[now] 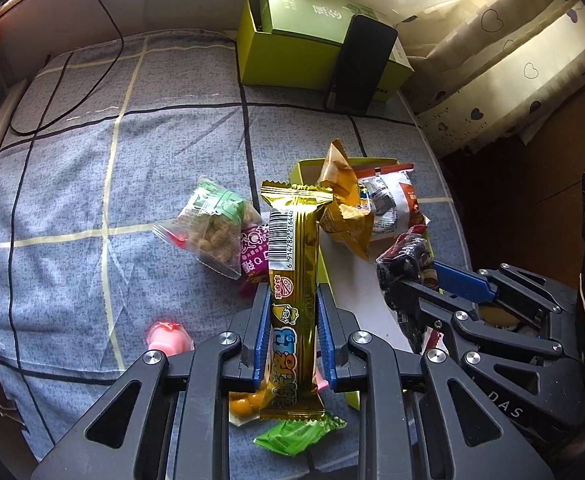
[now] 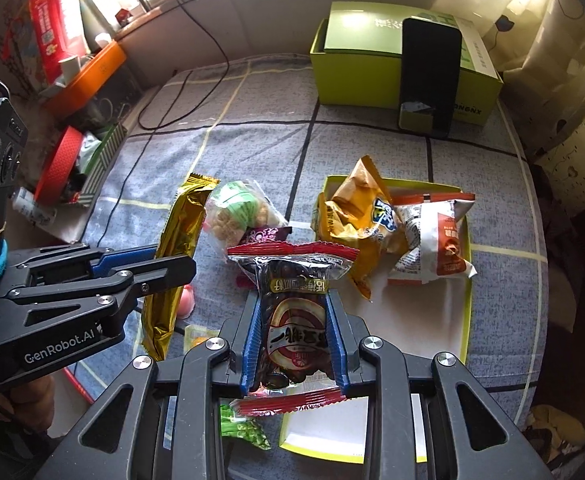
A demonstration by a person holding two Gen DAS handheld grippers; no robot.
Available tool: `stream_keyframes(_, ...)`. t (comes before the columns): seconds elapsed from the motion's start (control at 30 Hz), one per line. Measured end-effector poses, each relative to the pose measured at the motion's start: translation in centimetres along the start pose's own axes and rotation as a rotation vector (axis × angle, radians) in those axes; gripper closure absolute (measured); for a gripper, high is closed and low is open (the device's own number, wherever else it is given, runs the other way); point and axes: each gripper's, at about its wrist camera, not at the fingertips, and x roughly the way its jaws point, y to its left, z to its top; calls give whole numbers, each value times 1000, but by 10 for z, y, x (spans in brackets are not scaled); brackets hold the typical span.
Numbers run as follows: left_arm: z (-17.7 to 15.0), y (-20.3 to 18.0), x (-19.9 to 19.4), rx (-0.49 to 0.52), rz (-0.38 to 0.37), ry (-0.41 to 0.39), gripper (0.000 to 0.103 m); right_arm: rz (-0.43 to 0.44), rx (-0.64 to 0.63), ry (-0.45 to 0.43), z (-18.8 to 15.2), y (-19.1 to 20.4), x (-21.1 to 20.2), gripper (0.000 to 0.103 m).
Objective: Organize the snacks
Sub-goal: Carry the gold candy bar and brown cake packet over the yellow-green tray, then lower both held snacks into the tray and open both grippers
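Left tongs [image 1: 290, 332] clamped a gold snack bar [image 1: 292, 280]; right tongs [image 2: 294, 344] clamped a dark snack packet [image 2: 292, 300], yellow-green tray [image 2: 468, 280] at two o'clock.

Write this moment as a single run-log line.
left gripper: shut on gold foil snack bar | right gripper: shut on dark red-edged snack packet | shallow yellow-green tray: two bags inside
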Motion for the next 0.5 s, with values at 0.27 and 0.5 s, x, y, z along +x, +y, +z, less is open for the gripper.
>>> stream_keyframes(0.27, 4, -24, 18, 47, -26, 45, 80, -68, 17, 6, -8, -18, -2, 75)
stream_keyframes(0.5, 7, -44, 34, 83, -33, 85, 80, -119, 44, 16, -15, -39, -1, 75)
